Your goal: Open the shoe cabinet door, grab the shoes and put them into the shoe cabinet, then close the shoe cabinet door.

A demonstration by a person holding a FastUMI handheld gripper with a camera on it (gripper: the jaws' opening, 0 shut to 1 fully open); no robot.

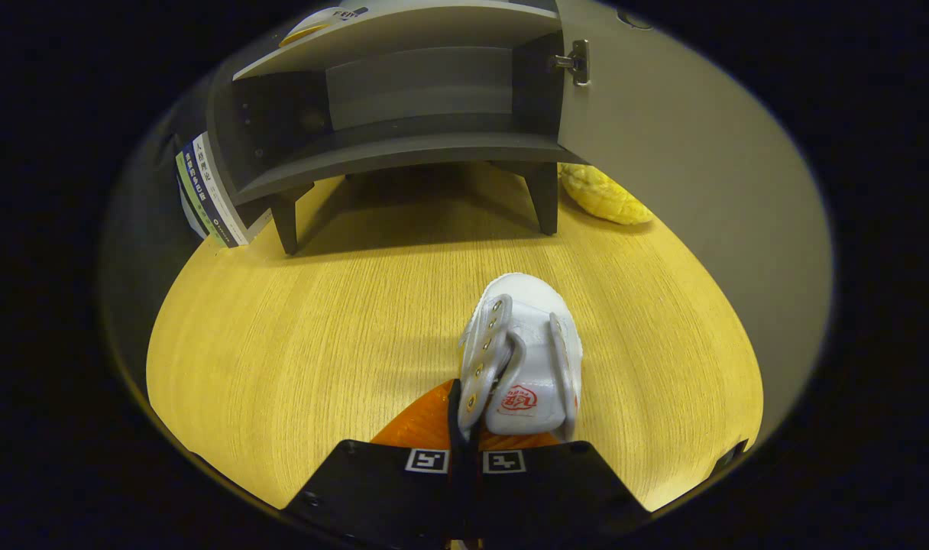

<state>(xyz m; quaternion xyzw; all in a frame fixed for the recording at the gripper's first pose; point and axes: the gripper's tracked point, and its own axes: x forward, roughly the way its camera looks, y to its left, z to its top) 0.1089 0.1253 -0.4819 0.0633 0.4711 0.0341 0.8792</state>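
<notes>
Seen from the tool, looking forward along its fingers.

Spreading ahead and to both sides of the tool: a wooden bench point(281, 344), wide and bare across its middle, with open room between the tool and the cabinet.

Standing beyond the tool at the far end of the bench: a dark shoe cabinet point(403, 145) on short legs, its compartment open and looking empty, with a gap beneath the floor of the compartment. Swung out ahead and to the right of the tool: the cabinet door point(663, 153), pale, hinged at the cabinet's right wall and reaching back along the right side of the bench. Leaning at the cabinet's left side: a few books point(205, 191). Lying beyond the right leg, against the door: a yellow knobbly object point(606, 195), hard to identify. Resting on the cabinet top: something pale, too cut off to name.

Held just ahead of the tool: a small white shoe point(526, 351), toe pointing toward the cabinet. Tool point(464, 428) pressed nearly together, pinching the shoe's left side flap with its row of eyelets; whether the shoe rests on the bench or hangs clear cannot be told.

Judged step: door already open, shoe grasped, carry to the cabinet in hand. Next move calls for lifting the shoe above the compartment's front lip, travelling straight forward, and setting it inside.

Edges to mind: the front lip of the compartment floor, the right leg, and the open door on the right, which narrows any swing that way.
</notes>
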